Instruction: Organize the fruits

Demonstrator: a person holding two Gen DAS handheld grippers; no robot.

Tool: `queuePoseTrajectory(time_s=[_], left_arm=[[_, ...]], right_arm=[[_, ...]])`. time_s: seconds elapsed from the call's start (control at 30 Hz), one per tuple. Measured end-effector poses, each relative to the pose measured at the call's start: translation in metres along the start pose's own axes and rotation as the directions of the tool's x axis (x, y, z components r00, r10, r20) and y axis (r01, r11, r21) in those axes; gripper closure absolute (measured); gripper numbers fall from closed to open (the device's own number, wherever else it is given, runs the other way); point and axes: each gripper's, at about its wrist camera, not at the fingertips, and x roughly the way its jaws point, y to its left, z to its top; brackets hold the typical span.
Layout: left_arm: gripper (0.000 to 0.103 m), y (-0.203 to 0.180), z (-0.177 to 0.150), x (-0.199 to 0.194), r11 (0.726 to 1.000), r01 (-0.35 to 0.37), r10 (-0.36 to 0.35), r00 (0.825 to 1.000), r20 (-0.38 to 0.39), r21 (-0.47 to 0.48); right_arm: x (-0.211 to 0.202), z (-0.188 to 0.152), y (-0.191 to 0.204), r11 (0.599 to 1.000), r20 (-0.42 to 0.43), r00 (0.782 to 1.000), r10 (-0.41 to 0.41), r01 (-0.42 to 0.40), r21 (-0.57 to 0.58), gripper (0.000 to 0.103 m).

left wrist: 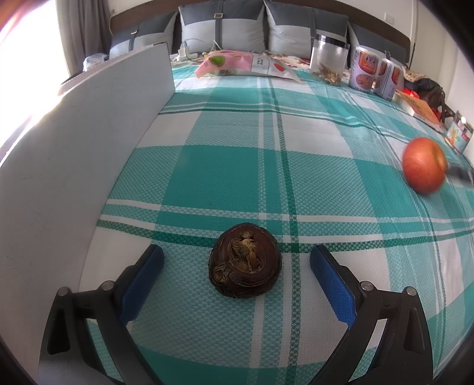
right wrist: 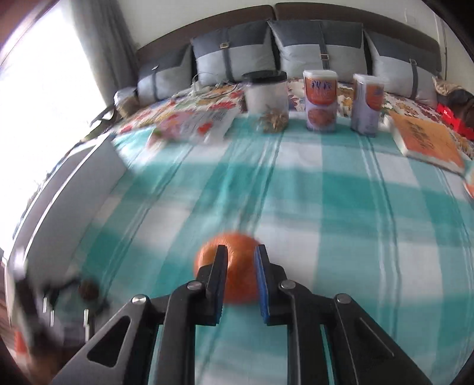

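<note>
Left wrist view: the left tool (left wrist: 237,263) sits wide open around the dark brown fruit (left wrist: 244,260), pads clear of it on both sides, fruit resting on the checked bed cover (left wrist: 237,165) beside the white board (left wrist: 89,142). Looks ready to close

Right wrist view, blurry: the right tool (right wrist: 240,260) is clamped on the orange-red fruit (right wrist: 234,266), apparently just above the cover. Next it needs a spot, probably near the brown one

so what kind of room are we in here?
Most likely a bedroom: the work surface looks like a bed under a teal plaid cloth, with grey cushions propped against a padded headboard and a curtain by the bright window.
</note>
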Motion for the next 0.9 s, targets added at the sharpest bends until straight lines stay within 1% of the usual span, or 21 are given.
queuePoseTrajectory(time_s=[0.07, 0.13, 0.2, 0.3, 0.33, 0.4, 0.43, 0.47, 0.5, 0.53, 0.6, 0.67, 0.7, 0.77, 0.8, 0.9], left_arm=[[0.003, 0.000, 0.000, 0.000, 1.000, 0.000, 0.000, 1.000, 0.000, 0.000], [0.003, 0.000, 0.000, 0.000, 1.000, 0.000, 0.000, 1.000, 0.000, 0.000], [0.003, 0.000, 0.000, 0.000, 1.000, 0.001, -0.001, 1.000, 0.000, -0.001], [0.003, 0.000, 0.000, 0.000, 1.000, 0.001, -0.001, 1.000, -0.001, -0.001], [0.003, 0.000, 0.000, 0.000, 1.000, 0.001, -0.001, 1.000, 0.000, -0.001], [0.003, 0.000, 0.000, 0.000, 1.000, 0.001, -0.001, 1.000, -0.001, -0.001], [0.003, 0.000, 0.000, 0.000, 1.000, 0.001, -0.001, 1.000, -0.001, -0.001], [0.003, 0.000, 0.000, 0.000, 1.000, 0.001, -0.001, 1.000, -0.001, -0.001], [0.003, 0.000, 0.000, 0.000, 1.000, 0.001, -0.001, 1.000, -0.001, -0.001], [0.003, 0.000, 0.000, 0.000, 1.000, 0.001, -0.001, 1.000, -0.001, -0.001], [0.003, 0.000, 0.000, 0.000, 1.000, 0.001, -0.001, 1.000, -0.001, -0.001], [0.003, 0.000, 0.000, 0.000, 1.000, 0.001, -0.001, 1.000, -0.001, -0.001], [0.003, 0.001, 0.000, 0.000, 1.000, 0.001, -0.001, 1.000, -0.001, -0.001], [0.003, 0.001, 0.000, 0.000, 1.000, 0.000, 0.000, 1.000, -0.001, -0.001], [0.003, 0.001, 0.000, 0.000, 1.000, 0.000, 0.000, 1.000, -0.001, 0.000], [0.002, 0.001, 0.000, 0.000, 1.000, 0.001, -0.001, 1.000, -0.001, -0.001]], right_arm=[[-0.010, -0.023, 0.004, 0.999, 0.017, 0.999, -0.038, 0.038, -0.018, 0.084], [-0.015, -0.041, 0.002, 1.000, 0.015, 1.000, -0.009, 0.009, 0.009, 0.083], [-0.018, -0.053, -0.005, 0.998, 0.001, 1.000, -0.005, 0.005, 0.064, 0.083], [-0.027, -0.067, -0.010, 0.993, 0.010, 1.000, -0.005, 0.003, 0.122, 0.083], [-0.029, -0.068, -0.009, 0.992, 0.011, 1.000, -0.005, 0.003, 0.130, 0.081], [-0.035, -0.067, -0.005, 0.992, 0.014, 1.000, -0.018, 0.016, 0.122, 0.061], [-0.038, -0.066, -0.003, 0.993, 0.015, 1.000, -0.024, 0.022, 0.114, 0.025], [-0.039, -0.064, 0.000, 0.994, 0.026, 0.999, -0.032, 0.029, 0.109, 0.001], [-0.041, -0.065, 0.003, 0.994, 0.053, 0.998, -0.043, 0.037, 0.106, 0.001], [-0.037, -0.066, 0.005, 0.994, 0.054, 0.996, -0.065, 0.059, 0.096, 0.000], [-0.022, -0.071, 0.012, 0.988, 0.018, 0.990, -0.140, 0.139, 0.060, 0.000], [-0.006, -0.082, 0.018, 0.977, -0.028, 0.977, -0.213, 0.214, 0.015, 0.000], [-0.001, -0.086, 0.019, 0.973, -0.039, 0.972, -0.231, 0.231, -0.001, 0.000], [0.008, -0.095, 0.020, 0.968, -0.054, 0.966, -0.251, 0.250, -0.021, 0.000], [0.006, -0.100, 0.016, 0.971, -0.019, 0.971, -0.237, 0.237, 0.000, 0.000], [0.005, -0.101, 0.013, 0.972, -0.019, 0.972, -0.236, 0.236, 0.005, 0.000]])
